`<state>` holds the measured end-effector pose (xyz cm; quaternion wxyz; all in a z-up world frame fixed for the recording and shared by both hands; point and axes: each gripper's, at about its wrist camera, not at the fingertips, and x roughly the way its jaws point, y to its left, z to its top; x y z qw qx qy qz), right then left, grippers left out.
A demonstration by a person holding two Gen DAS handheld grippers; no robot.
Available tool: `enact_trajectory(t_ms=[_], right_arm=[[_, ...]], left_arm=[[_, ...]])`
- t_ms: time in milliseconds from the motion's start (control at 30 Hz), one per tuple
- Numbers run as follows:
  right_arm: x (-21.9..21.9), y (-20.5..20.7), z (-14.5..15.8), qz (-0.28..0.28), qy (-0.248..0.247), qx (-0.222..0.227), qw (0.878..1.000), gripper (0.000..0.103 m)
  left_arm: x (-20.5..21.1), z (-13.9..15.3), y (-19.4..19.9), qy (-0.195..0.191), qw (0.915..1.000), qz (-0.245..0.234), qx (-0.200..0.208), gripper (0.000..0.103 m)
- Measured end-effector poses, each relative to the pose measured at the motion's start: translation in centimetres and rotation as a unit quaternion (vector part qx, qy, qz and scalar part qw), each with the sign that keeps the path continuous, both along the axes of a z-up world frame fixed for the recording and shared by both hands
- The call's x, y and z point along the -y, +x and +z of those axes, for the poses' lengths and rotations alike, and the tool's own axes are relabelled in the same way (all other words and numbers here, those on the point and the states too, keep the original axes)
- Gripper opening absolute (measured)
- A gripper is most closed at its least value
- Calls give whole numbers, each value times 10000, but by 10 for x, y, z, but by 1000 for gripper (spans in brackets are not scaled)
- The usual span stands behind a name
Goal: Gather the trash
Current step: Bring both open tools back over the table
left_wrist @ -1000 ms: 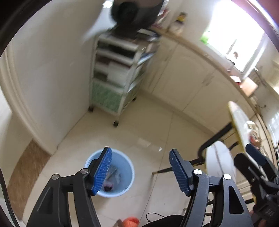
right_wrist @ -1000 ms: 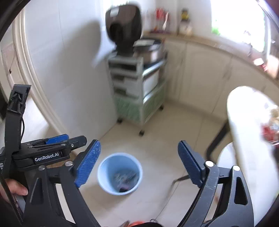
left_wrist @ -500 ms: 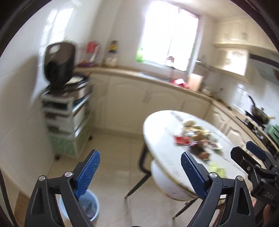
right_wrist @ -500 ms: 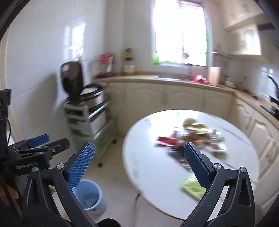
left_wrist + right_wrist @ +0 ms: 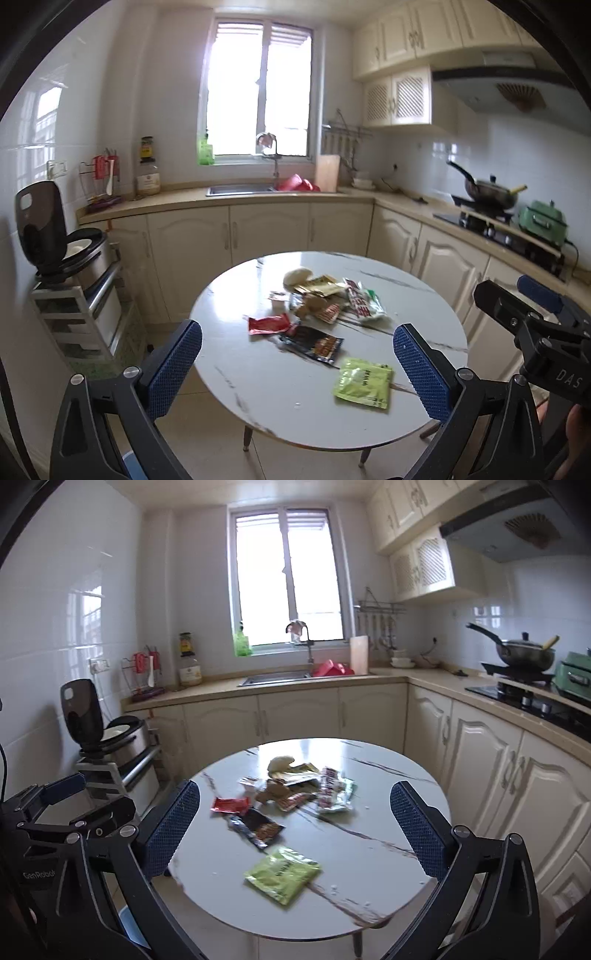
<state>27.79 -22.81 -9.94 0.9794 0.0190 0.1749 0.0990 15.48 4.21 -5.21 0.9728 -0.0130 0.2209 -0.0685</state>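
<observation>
A round white marble table [image 5: 258, 398] [image 5: 369, 893] holds scattered wrappers: a green packet [image 5: 364, 382] [image 5: 282, 874] nearest me, a dark packet [image 5: 312, 343] [image 5: 258, 829], a red packet [image 5: 267, 324] [image 5: 229, 805], and a pile of several more [image 5: 328, 295] [image 5: 306, 782] behind. My left gripper [image 5: 295, 369] is open and empty, in front of the table. My right gripper [image 5: 295, 834] is open and empty too. A sliver of the blue bin [image 5: 135, 467] [image 5: 131, 926] shows on the floor at the lower left.
A white trolley with an open rice cooker [image 5: 62, 247] [image 5: 107, 734] stands at the left wall. Cream cabinets with a sink [image 5: 240, 190] run along the back. A stove with a pan [image 5: 487, 192] is on the right counter.
Both grippers have swung up from the blue bin on the floor to face the table and its wrappers. Both stayed open and empty.
</observation>
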Motion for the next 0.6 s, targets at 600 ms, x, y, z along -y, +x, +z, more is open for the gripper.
enact_trajectory(t_ms=[600], right_arm=[[64,84,-94,-436,208,-1262,9908,103]], left_arm=[[97,-97,195,528,9767,-907,-1873,101]])
